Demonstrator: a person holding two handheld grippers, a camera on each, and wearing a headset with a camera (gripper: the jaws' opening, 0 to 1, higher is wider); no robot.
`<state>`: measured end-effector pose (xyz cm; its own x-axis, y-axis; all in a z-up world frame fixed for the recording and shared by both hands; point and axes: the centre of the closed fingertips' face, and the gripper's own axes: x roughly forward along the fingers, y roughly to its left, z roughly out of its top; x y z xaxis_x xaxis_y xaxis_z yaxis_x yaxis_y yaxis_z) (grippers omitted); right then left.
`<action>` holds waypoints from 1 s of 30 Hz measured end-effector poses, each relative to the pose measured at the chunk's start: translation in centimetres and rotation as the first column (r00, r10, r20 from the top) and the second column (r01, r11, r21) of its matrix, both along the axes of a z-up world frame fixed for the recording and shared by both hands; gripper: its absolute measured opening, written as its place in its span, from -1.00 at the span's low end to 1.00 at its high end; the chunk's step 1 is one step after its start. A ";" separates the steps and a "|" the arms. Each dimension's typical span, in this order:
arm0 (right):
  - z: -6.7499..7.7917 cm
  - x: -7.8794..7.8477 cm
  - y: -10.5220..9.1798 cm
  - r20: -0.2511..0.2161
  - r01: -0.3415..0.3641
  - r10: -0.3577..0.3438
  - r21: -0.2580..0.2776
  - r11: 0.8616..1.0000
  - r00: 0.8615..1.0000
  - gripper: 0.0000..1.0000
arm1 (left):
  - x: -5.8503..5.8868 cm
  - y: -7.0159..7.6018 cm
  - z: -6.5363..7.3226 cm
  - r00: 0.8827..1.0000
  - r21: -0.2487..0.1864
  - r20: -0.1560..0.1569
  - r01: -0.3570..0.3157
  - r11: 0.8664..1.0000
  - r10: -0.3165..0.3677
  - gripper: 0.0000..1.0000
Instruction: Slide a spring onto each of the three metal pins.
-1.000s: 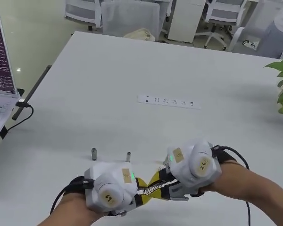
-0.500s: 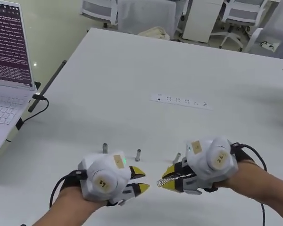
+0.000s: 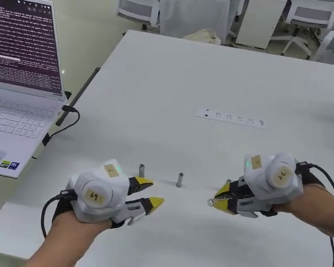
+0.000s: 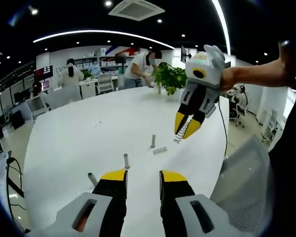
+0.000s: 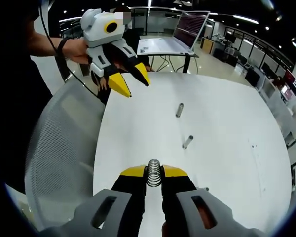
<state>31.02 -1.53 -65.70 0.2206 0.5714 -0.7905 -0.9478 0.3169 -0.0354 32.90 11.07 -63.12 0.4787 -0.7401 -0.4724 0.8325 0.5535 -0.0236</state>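
Three short metal pins stand upright on the white table: one [image 3: 141, 169] by my left gripper, one [image 3: 180, 179] in the middle, and one [image 3: 228, 182] partly hidden behind my right gripper. My right gripper [image 3: 221, 200] is shut on a small spring [image 5: 154, 173], which sticks out past its yellow tips just above the table. My left gripper [image 3: 150, 193] is open and empty, left of the middle pin. In the left gripper view a loose spring [image 4: 160, 150] lies beside the far pin [image 4: 153, 140].
An open laptop [image 3: 22, 83] sits at the table's left edge with a black cable [image 3: 67, 119] beside it. A white power strip [image 3: 231, 118] lies beyond the pins. Office chairs stand past the far edge.
The grippers met over the spring a second ago; now they are apart. The left one has let go and opened, and the right keeps the spring. The camera has shifted.
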 end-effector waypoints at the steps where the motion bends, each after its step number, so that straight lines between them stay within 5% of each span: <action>1: 0.0 0.1 0.0 0.000 0.003 -0.003 0.000 1.000 1.000 -0.82 | 0.1 0.6 0.0 1.000 -0.001 -0.001 -0.016 1.000 0.016 -0.60; 16: -0.5 2.4 -0.8 -0.005 0.047 -0.047 -0.017 0.999 0.999 -0.82 | 0.3 5.2 -0.4 0.995 0.002 -0.006 -0.104 0.995 0.104 -0.49; 30: -0.7 4.9 -0.3 -0.001 0.074 -0.075 -0.037 0.997 0.997 -0.82 | 0.7 7.4 -0.5 0.987 -0.012 -0.015 -0.163 0.987 0.163 -0.28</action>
